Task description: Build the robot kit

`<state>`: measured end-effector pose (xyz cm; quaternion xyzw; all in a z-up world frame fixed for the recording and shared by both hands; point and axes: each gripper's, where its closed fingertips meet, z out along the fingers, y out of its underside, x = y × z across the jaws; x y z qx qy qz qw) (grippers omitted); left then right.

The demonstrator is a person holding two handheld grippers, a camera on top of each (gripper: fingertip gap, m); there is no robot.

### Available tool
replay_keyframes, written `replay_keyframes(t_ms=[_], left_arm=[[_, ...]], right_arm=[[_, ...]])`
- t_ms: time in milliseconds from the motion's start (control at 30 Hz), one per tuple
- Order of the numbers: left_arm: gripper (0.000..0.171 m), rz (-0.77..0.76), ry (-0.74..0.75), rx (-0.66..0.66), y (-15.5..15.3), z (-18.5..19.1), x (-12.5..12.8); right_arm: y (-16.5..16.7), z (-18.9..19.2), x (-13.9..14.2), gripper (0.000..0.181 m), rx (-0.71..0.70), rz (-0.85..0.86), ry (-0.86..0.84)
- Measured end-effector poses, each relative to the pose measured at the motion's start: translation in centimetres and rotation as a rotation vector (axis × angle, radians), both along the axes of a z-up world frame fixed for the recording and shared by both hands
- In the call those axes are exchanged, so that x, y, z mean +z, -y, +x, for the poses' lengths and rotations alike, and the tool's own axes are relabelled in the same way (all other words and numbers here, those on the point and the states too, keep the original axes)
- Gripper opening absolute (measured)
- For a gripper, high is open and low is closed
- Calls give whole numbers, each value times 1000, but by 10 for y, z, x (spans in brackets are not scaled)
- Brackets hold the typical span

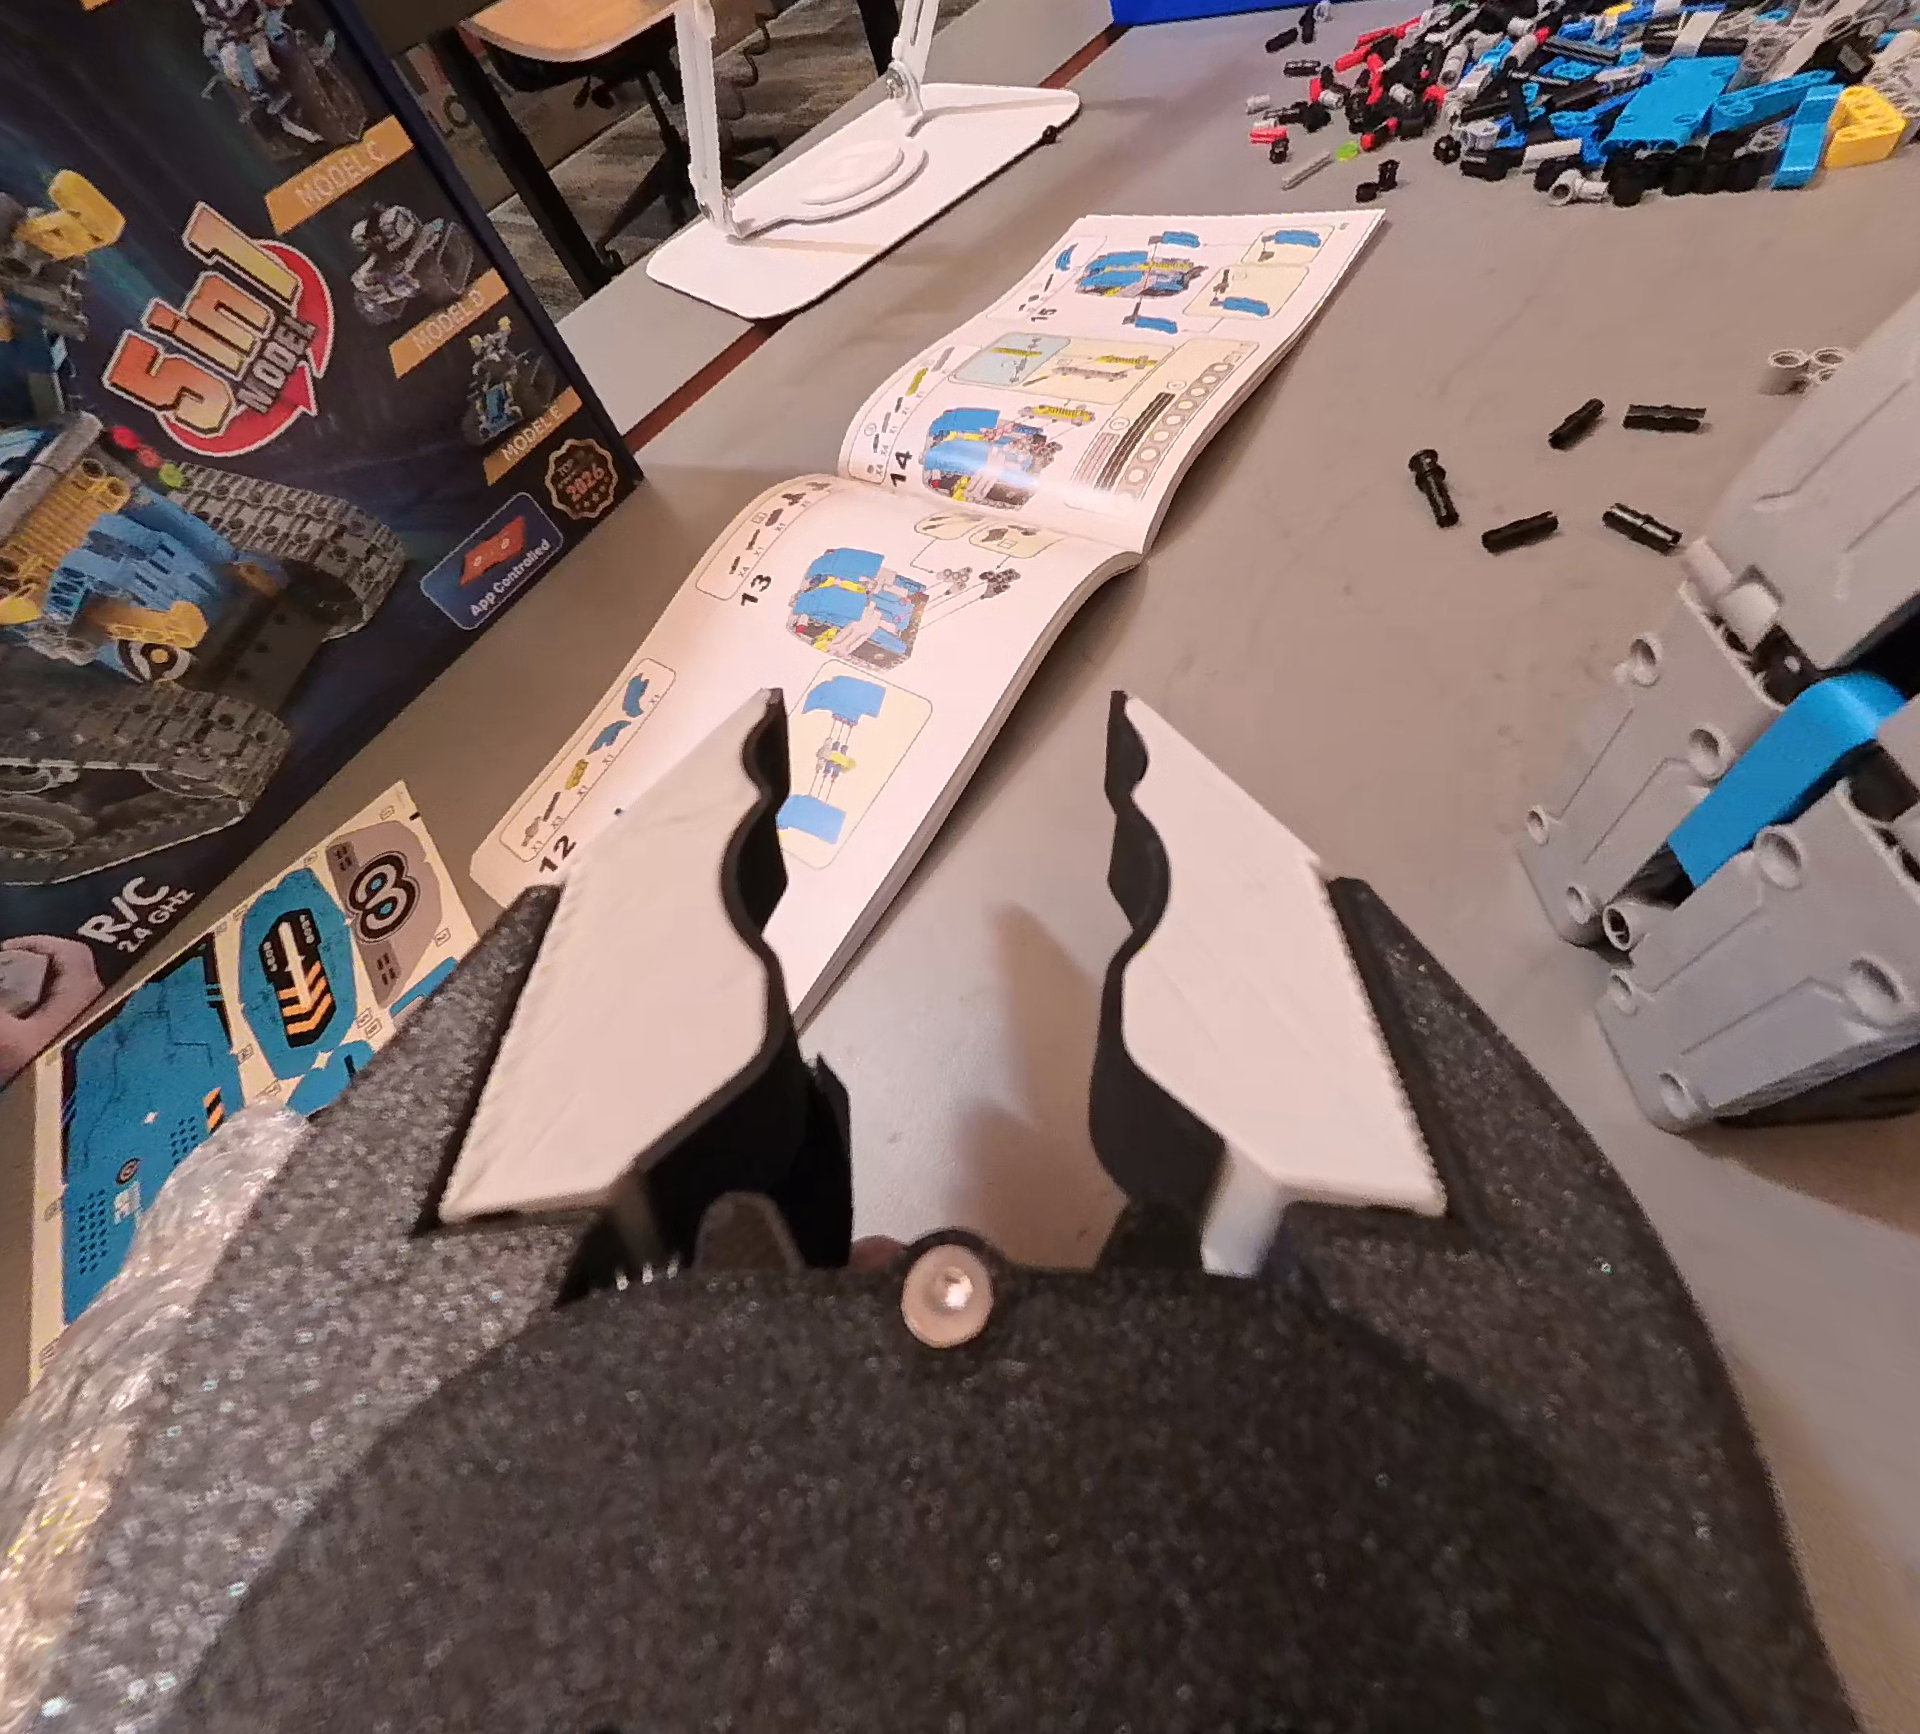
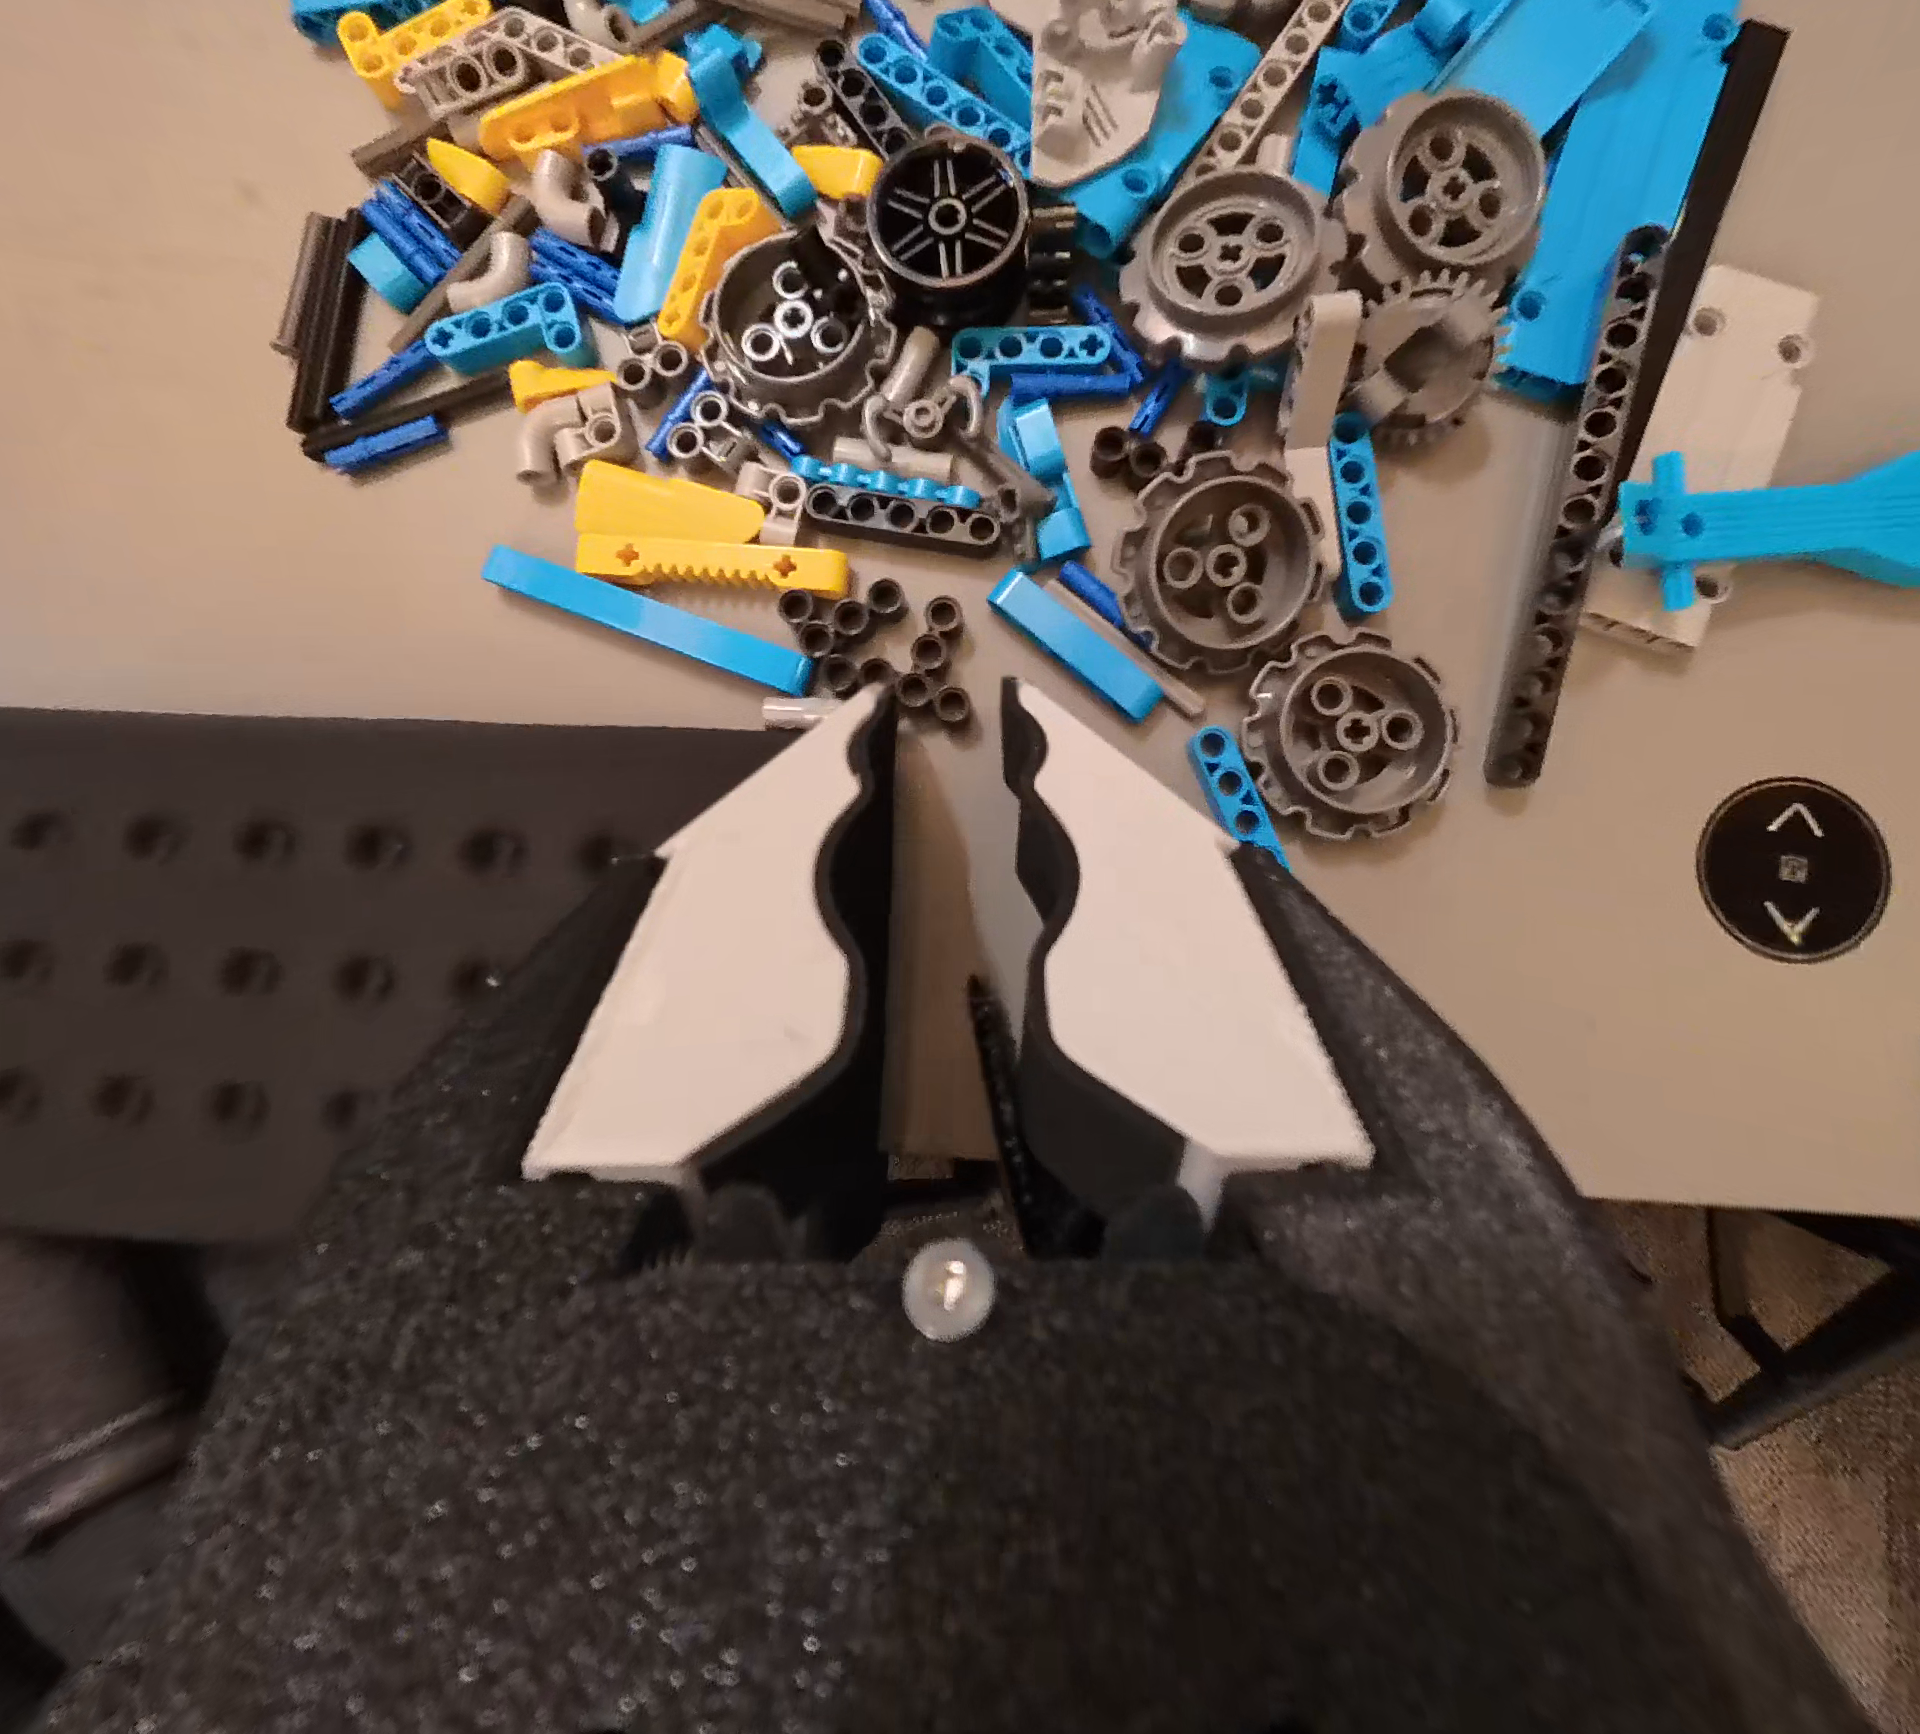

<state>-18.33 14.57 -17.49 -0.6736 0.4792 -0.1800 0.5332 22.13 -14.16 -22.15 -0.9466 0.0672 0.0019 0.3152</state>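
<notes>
left tongs (image 1: pixel 940 718) hovering wide open and empty above the near corner of an open instruction booklet (image 1: pixel 997 479) lying mid-tabletop (image 1: pixel 1299 749); just beside, toward the right edge, a half-built grey and blue model (image 1: pixel 1766 780), with a few black pins (image 1: pixel 1527 531) scattered between booklet and model. right tongs (image 2: pixel 948 702) narrowed to a slim gap, nothing clearly gripped, tips just over a cluster of small dark connectors (image 2: pixel 883 635) at the near edge of a dense pile of parts (image 2: pixel 935 230). likely trouble, judged from the layout: tips dropping into so tight a heap could nudge neighbours, scatter small pieces toward the tabletop's near edge, or catch two at once; left tips could snag a booklet page. hard to make out: a thin dark strip (image 2: pixel 987 1061) low between the right fingers, part or mechanism unclear; model cut off at the right border; sticker sheet (image 1: pixel 260 1009) partly covered by the left tongs; pile's far side out of view.
</notes>
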Motion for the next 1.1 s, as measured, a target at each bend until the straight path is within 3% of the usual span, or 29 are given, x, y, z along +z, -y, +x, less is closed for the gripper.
replay_keyframes(t_ms=[167, 267, 500, 667, 833, 1100], left_arm=[[61, -2, 1, -1, 0, 0, 0], [61, -3, 3, -1, 0, 0, 0], [61, -6, 3, -2, 0, 0, 0], [61, -12, 4, -1, -1, 0, 0], [61, -7, 3, -1, 0, 0, 0], [61, -9, 1, 0, -1, 0, 0]], right_arm=[[-6, 2, -4, 21, -7, 36, -98], [-4, 3, -4, 13, -20, 53, -170], [7, 10, 9, 13, -11, 112, -142], [-3, -7, 36, 7, 82, 209, -38], [-11, -20, 32, 7, 134, 164, 32], [-32, -80, 44, 7, 253, 208, -73]])
